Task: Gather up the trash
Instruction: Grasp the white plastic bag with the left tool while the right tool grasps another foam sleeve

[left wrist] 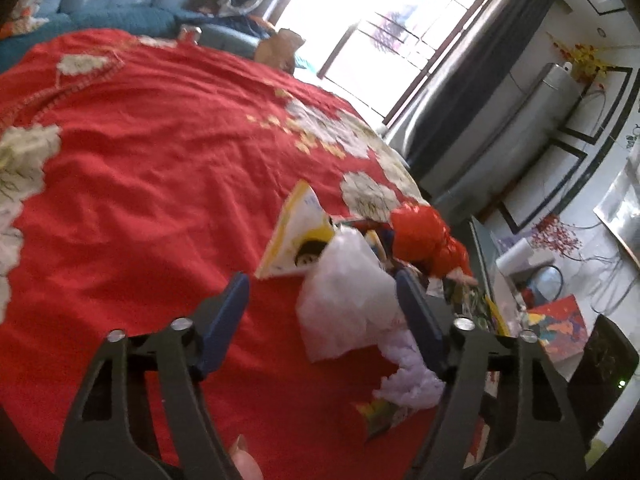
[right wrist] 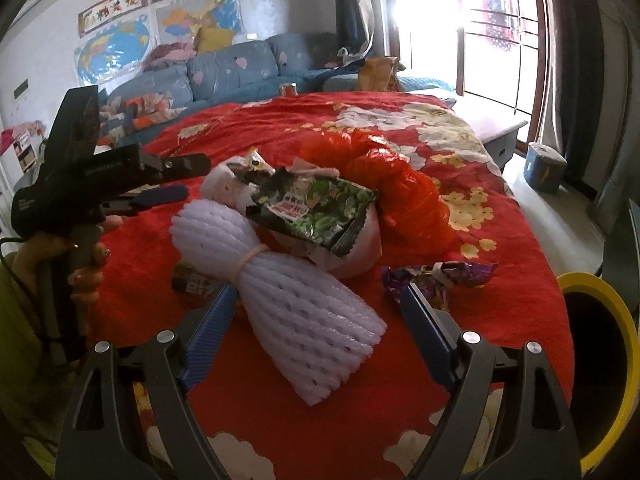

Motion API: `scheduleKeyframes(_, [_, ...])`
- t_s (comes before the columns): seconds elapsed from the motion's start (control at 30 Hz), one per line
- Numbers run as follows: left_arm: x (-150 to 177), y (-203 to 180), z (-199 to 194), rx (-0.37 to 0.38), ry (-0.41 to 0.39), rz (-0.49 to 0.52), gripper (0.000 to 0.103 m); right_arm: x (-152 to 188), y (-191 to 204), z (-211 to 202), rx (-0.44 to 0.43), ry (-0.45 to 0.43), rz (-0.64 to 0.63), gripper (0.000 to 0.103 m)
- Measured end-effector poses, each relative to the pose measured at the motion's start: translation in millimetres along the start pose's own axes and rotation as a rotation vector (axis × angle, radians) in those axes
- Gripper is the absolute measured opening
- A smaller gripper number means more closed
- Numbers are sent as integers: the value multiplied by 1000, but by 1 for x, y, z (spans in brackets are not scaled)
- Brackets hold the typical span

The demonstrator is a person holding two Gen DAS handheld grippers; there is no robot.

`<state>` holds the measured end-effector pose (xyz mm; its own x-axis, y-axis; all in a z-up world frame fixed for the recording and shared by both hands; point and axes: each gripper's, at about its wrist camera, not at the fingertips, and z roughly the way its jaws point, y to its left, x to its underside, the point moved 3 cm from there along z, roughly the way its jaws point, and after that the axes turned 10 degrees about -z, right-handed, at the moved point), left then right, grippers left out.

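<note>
As things stand: both tools hover over the litter heaped on the red cloth (right wrist: 500, 300); nothing is lifted yet.
Landmark: the foam net bundle (right wrist: 304, 320), tied at its waist, lying flat on the cloth nearest to me.
Step in hand: the reach-in, as I judge it. I am lining up two first grabs.
Right tool (right wrist: 318, 292): wide, straddling the flared end of the foam net bundle, pads clear of it on both sides.
Left tool (left wrist: 320, 280): moderately wide. The white bag (left wrist: 348, 300), just behind the foam net bundle, lies between the fingers and close against one of them, but is not pinched.
Green wrapper (right wrist: 316, 208): resting on the white bag, just beyond the foam net bundle's tied waist.
Red bag (right wrist: 384, 184): crumpled, behind the foam net bundle, touching the green wrapper's far side.
Purple wrapper (right wrist: 436, 278): beside the foam net bundle, toward the bin.
Dark wrapper (right wrist: 192, 284): partly tucked under the foam net bundle, on the side away from the bin.
Bin (right wrist: 600, 300): yellow-rimmed, off the cloth's edge, well apart from the foam net bundle, past the purple wrapper.
Next move, right: lower a little, close on the soft foam without crushing it flat, then carry it to the bin.
Next move, left: centre on the white bag and pinch a real fold. Thin film slips, and the green wrapper may slide off.
</note>
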<state>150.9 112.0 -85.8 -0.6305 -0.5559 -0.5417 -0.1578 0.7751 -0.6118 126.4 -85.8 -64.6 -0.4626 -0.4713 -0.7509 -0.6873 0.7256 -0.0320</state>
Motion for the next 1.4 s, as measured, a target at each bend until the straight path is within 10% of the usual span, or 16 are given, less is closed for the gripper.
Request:
scheduleKeyframes(0.57, [15, -2, 29, 176, 130, -99, 61, 13, 3, 10, -69, 44, 38, 64])
scheduleKeyframes(0.8, [16, -8, 29, 208, 130, -97, 38, 14, 3, 5, -86, 43, 47, 56])
scheduleKeyframes(1.4, [-11, -67, -52, 80, -178, 191, 33, 4, 1, -35, -78, -43, 73, 47])
